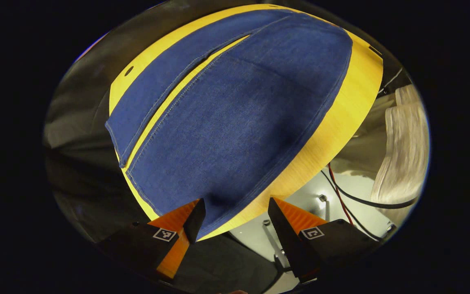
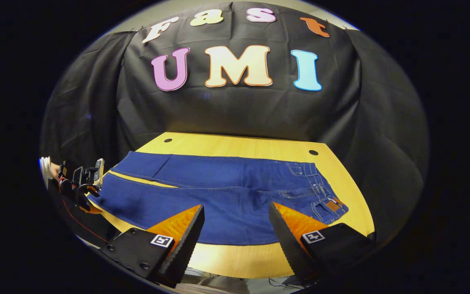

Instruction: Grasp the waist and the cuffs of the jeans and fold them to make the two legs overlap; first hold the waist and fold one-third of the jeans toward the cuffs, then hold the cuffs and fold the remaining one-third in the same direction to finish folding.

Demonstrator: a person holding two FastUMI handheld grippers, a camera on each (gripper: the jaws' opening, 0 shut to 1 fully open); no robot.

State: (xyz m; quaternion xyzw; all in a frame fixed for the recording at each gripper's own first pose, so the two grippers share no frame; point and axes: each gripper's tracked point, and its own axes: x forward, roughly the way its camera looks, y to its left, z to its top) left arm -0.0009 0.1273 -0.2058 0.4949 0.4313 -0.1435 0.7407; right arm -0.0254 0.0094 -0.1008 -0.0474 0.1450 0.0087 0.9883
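Blue jeans lie flat across the yellow wooden table, waist to the right and cuffs to the left, with a thin strip of table between the two legs. My right gripper is open above the near leg's front edge, around the middle of the jeans. My left gripper shows at the far left by the cuffs. In the left gripper view the near leg stretches away from me and the far leg lies beside it. My left gripper stands open at the near cuff's edge, holding nothing.
The table has small dark holes near its far corners. Beyond the table's cuff end, red and black cables run over a white floor, next to a pale curtain. Black cloth hangs behind the table.
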